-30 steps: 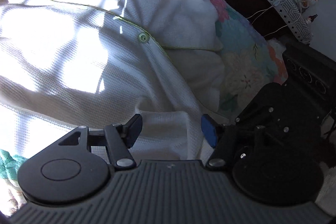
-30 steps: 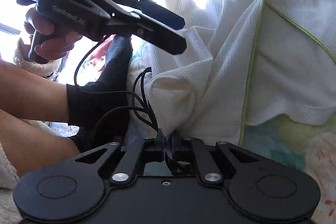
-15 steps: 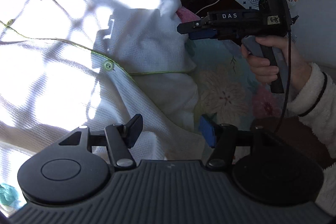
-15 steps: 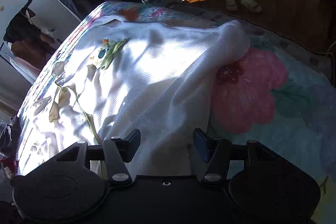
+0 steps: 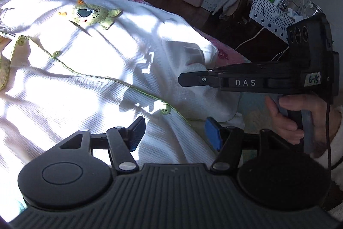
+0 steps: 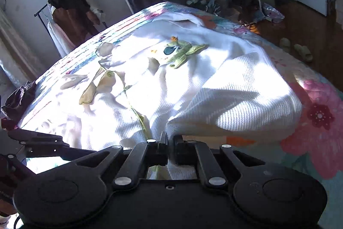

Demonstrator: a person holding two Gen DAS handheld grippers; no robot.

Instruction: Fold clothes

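With right gripper (image 6: 170, 150) pinching garment (image 6: 235, 100) edge

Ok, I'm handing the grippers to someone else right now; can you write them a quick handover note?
Right gripper: shut on the edge of the white top.
Left gripper: open, empty, over the top near its lowest button.
Top lies spread, buttoned, on the floral quilt, one side bunched toward the right gripper.
Done: an edge is gripped.
Left: all the folding.
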